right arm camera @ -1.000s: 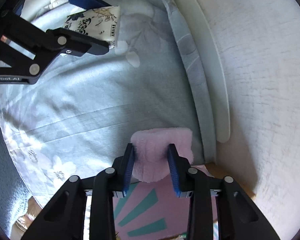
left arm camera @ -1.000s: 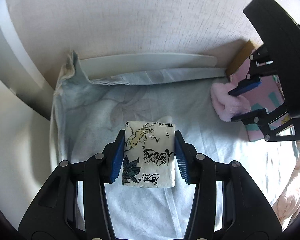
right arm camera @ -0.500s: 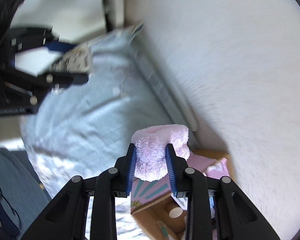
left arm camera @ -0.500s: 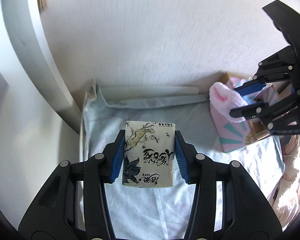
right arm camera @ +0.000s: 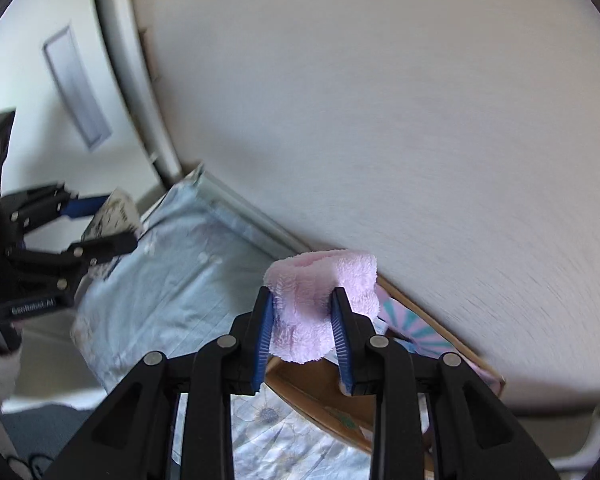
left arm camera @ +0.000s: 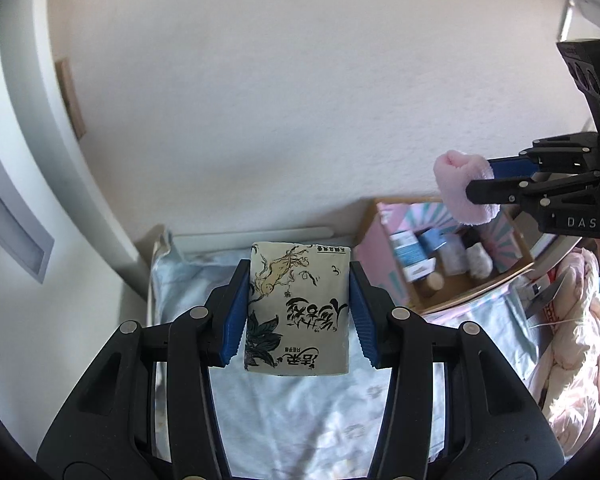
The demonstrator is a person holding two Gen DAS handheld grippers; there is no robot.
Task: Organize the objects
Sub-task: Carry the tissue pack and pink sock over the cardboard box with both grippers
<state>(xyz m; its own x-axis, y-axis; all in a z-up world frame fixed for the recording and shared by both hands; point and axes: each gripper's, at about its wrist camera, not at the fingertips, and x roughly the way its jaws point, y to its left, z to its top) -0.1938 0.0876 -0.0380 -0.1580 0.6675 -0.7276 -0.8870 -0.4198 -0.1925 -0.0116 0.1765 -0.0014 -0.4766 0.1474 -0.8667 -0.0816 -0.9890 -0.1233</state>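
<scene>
Both loads aloft above the bed (left arm camera: 284, 420), with a crowded box (left arm camera: 384, 248) as the likely drop point.

Left claw (left arm camera: 298, 312) clamped on a printed tissue pack (left arm camera: 298, 308), right claw (right arm camera: 302, 328) pinched narrow on a pink fluffy sock (right arm camera: 320, 296), hanging over the box's near edge. Risky from here: soft pile squeezed at the middle only, so apt to slip or snag on a pad at release; little free room among the bottles (left arm camera: 410, 252), so easily toppled.

A home bedroom: a bed (left arm camera: 284, 408) in pale floral sheets against a white wall (left arm camera: 260, 100), with a cardboard box (left arm camera: 452, 264) of toiletries on it.
</scene>
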